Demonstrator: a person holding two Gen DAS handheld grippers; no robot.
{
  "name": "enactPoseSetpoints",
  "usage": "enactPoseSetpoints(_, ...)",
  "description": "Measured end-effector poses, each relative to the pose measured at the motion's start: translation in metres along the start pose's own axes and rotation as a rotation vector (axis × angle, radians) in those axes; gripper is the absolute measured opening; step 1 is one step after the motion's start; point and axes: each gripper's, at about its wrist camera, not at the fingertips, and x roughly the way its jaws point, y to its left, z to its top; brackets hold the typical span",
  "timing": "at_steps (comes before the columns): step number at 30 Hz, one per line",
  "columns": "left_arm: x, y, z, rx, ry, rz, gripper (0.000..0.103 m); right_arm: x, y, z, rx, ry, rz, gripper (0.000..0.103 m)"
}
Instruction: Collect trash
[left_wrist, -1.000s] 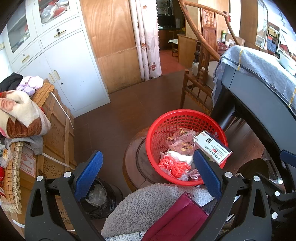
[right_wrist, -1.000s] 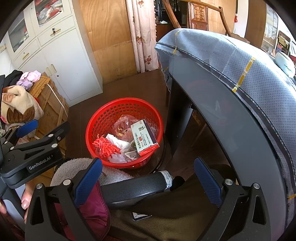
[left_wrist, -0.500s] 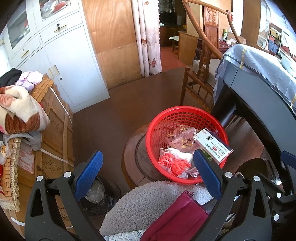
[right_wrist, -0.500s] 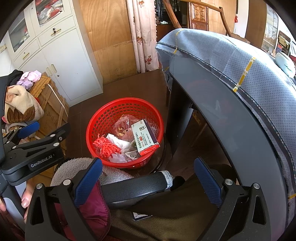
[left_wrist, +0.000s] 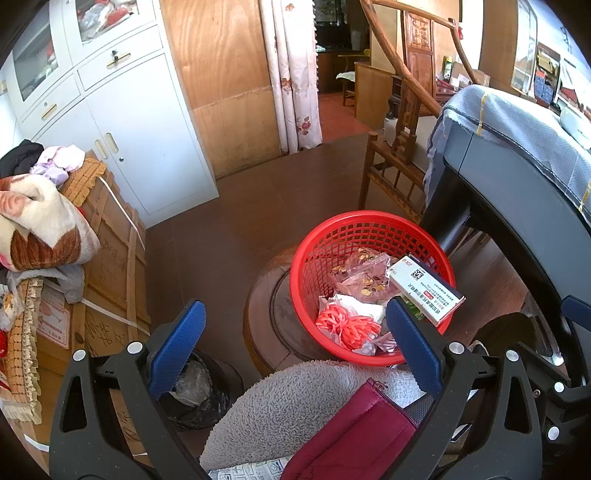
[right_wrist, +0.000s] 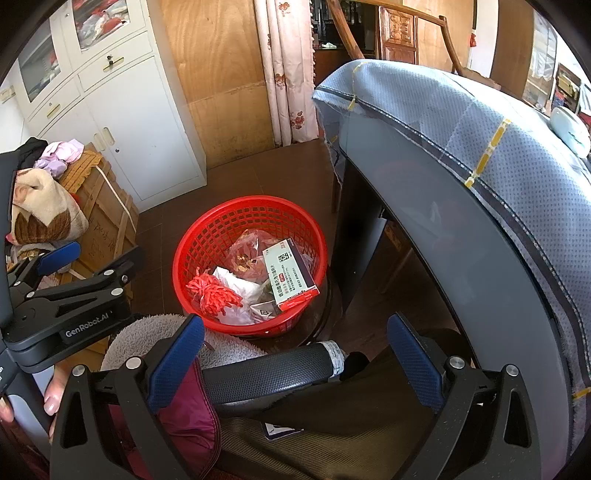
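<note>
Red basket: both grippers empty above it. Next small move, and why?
Probably lower the left gripper toward the red basket and line its open jaws up on the near rim. Both it and the right gripper are open and hold nothing, while the medicine box, red string bundle and wrappers already lie inside, so carrying the basket off looks like what remains.

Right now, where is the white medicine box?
The white medicine box leans on the right side of the red basket, beside the pink plastic wrappers, with the red string bundle lying left of it.
</note>
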Motion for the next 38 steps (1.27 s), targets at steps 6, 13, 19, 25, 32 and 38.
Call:
enactPoseSetpoints(6, -0.0003, 0.0003, 0.0, 0.001, -0.002, 0.001, 0.095, -0.0001, -0.0001, -0.0001, -0.001, 0.0, 0.0, 0.097)
enactPoseSetpoints(13, -0.0007, 0.0002, 0.0002, 0.002, -0.002, 0.001, 0.095, -0.0003, 0.0004, 0.0001, -0.001, -0.001, 0.0, 0.097)
enactPoseSetpoints(19, -0.0006, -0.0004, 0.0001, 0.002, -0.001, 0.001, 0.095, 0.0, 0.0004, -0.0002, 0.0, -0.001, 0.0, 0.097)
enactPoseSetpoints(25, -0.0006, -0.0007, 0.0001, 0.002, -0.002, 0.002, 0.095, -0.0003, 0.0004, -0.0002, 0.0, -0.002, 0.0, 0.097)
enactPoseSetpoints(32, -0.0006, -0.0008, 0.0, 0.001, -0.002, 0.005, 0.095, -0.0006, 0.0004, -0.0004, 0.0, -0.002, 0.0, 0.097)
enactPoseSetpoints(38, -0.0005, 0.0049, -0.0003, -0.01, 0.002, 0.002, 0.095, -0.0015, 0.0003, -0.0004, -0.001, -0.003, 0.002, 0.097)
